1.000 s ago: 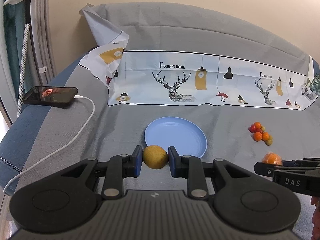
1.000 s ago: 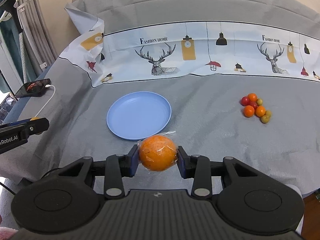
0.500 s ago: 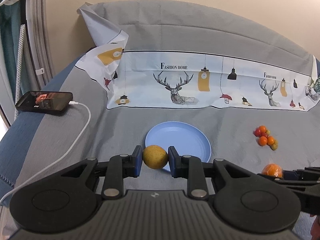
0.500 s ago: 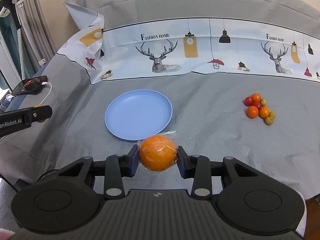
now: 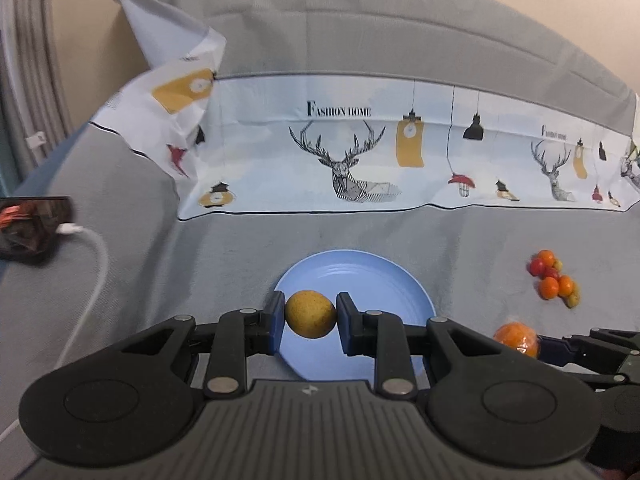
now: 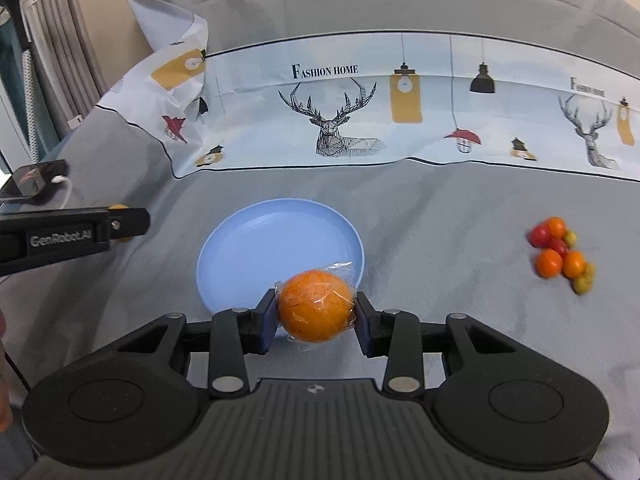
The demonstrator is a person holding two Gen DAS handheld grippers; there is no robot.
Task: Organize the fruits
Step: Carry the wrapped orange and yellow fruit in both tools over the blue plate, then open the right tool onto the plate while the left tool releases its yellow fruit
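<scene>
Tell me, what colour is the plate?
Light blue plate, plain, seen best from the right wrist view.

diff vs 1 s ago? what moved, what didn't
Both grippers advanced toward the blue plate: left gripper now carries the yellow-brown fruit over it, right gripper brings the wrapped orange to its near rim. Grips unchanged; small fruit cluster and phone untouched.

The left hand-held gripper [image 5: 311,314] points downward, its pads clamped on a yellow fruit [image 5: 310,313]. The right hand-held gripper [image 6: 316,312], likewise tilted down, grips a wrapped orange [image 6: 315,310].
</scene>
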